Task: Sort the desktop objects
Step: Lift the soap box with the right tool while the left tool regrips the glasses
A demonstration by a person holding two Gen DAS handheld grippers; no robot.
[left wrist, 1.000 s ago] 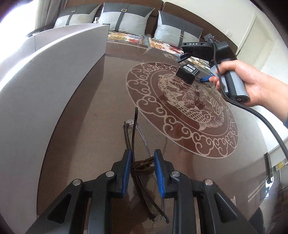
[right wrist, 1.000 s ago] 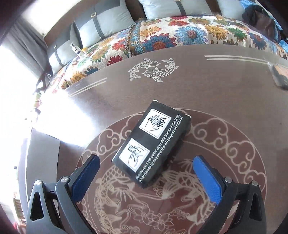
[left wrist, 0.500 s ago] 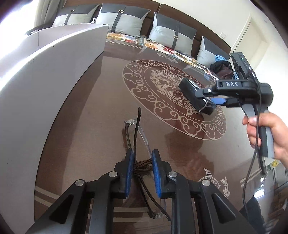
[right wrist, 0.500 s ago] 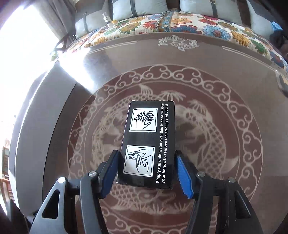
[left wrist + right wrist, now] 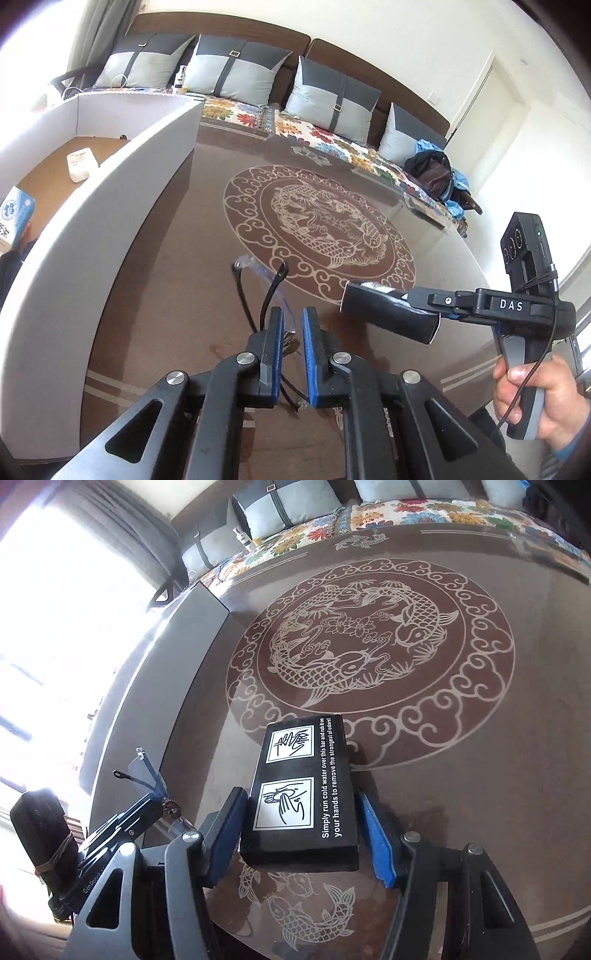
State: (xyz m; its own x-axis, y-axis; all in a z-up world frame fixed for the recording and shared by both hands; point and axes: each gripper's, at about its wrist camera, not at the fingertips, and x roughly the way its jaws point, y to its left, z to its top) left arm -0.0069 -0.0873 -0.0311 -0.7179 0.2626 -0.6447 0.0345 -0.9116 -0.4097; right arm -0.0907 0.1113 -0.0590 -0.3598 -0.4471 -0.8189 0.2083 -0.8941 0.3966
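Observation:
A pair of glasses (image 5: 266,295) with thin dark arms and clear lenses hangs above the brown table (image 5: 177,280), pinched in my shut left gripper (image 5: 291,332). In the right wrist view the glasses (image 5: 142,771) and the left gripper (image 5: 164,801) show at the lower left. My right gripper (image 5: 301,812) is shut on a black box (image 5: 306,775) with white hand pictures and print, held clear of the table. From the left wrist view that black box (image 5: 388,312) floats at the right in the right gripper (image 5: 424,314), which a hand (image 5: 535,387) holds.
A large white carton (image 5: 110,206) stands open along the table's left side, with a small white item (image 5: 83,164) and a blue-and-white packet (image 5: 14,218) inside. The table bears a fish medallion (image 5: 369,638). Behind it is a sofa with grey cushions (image 5: 236,74).
My right gripper shut on the black box, lifted it and carried it toward the near side, close to the left gripper. My left gripper rose with the glasses off the table.

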